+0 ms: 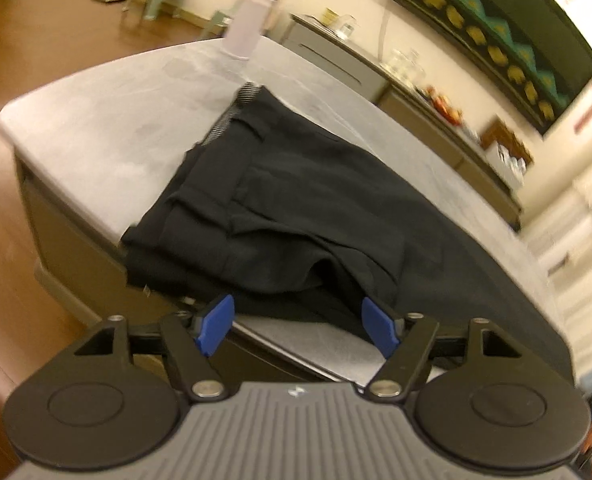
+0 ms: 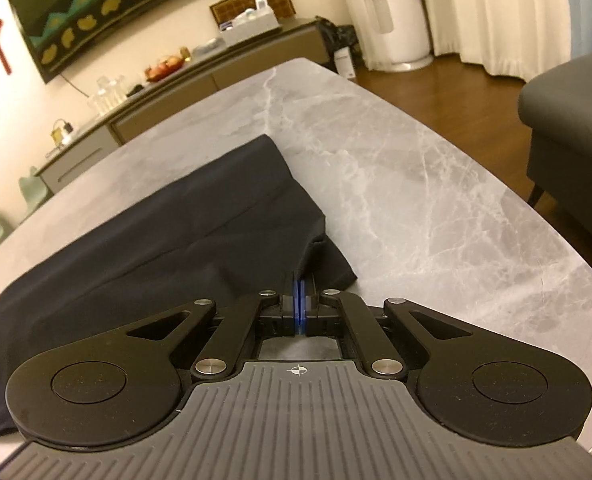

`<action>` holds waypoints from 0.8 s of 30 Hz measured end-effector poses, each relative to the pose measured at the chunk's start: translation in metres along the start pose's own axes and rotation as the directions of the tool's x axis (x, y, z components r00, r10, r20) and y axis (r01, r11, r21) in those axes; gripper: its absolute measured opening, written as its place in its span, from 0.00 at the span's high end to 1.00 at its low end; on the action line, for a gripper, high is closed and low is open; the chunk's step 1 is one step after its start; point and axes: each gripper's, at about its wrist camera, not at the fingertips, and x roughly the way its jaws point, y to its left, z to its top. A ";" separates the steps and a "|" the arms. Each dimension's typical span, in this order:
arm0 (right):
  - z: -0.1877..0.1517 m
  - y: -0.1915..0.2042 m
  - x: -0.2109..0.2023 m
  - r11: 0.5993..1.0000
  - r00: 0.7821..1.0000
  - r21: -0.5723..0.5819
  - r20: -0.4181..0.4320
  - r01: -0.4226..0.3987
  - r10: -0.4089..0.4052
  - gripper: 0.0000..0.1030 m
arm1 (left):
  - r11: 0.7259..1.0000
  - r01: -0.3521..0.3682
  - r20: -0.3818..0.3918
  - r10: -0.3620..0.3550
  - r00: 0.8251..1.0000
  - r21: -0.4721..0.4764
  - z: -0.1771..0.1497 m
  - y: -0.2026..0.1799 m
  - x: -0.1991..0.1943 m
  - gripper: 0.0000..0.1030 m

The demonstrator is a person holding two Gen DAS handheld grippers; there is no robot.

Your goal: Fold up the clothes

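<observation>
The trousers (image 1: 296,208) are soft, light cloth — limp enough to sag and crease wherever they are not held, and smooth enough, I'd judge, to slide easily over the polished table (image 2: 416,168). They are best taken at an edge or corner, where a thin pinch of fabric fits between the pads; a waistband or hem gives a firmer, doubled bite than the flat middle.

They are black or very dark navy, laid across the grey marbled table and already partly doubled over on themselves, with a patterned waistband lining showing at the far end in the left view and a straight seam running along the leg in the right view. One end lies close to the table's near edge.

The right tongs (image 2: 298,300) are pressed together on a corner of the cloth, which rises in a small peak just ahead of the blue pads. The left tongs (image 1: 296,326) stand wide apart and hold nothing — they hang just short of the near fold, the blue fingers (image 1: 215,326) either side of it.

A pale bottle (image 1: 251,20) stands on the far end of the table.
</observation>
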 end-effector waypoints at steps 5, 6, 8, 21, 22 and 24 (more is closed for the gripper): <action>0.002 0.000 -0.004 1.000 1.000 0.014 -0.012 -0.010 0.010 0.91 | 0.987 0.083 0.036 -0.079 0.996 -0.139 -0.005 0.014 0.005 0.24; 0.002 0.002 -0.004 1.000 1.000 0.011 -0.014 -0.010 0.011 0.89 | 0.985 0.090 0.046 -0.084 0.995 -0.146 -0.004 0.013 0.009 0.24; 0.002 0.005 -0.003 1.000 1.000 0.011 -0.016 -0.010 0.011 0.87 | 0.983 0.098 0.059 -0.090 0.994 -0.154 0.001 0.011 0.016 0.24; 0.003 0.010 -0.002 1.000 1.000 0.031 -0.025 0.002 -0.001 0.90 | 0.966 0.084 0.114 -0.058 0.992 -0.244 0.033 0.035 0.048 0.96; 0.003 0.009 -0.002 0.999 1.000 0.037 -0.027 0.002 -0.001 0.97 | 0.963 0.096 0.135 -0.064 0.989 -0.252 0.033 0.038 0.042 0.96; 0.003 0.006 -0.001 0.999 1.000 0.047 -0.030 0.002 -0.001 0.99 | 0.968 0.060 0.104 -0.036 0.994 -0.243 0.024 0.044 0.044 0.96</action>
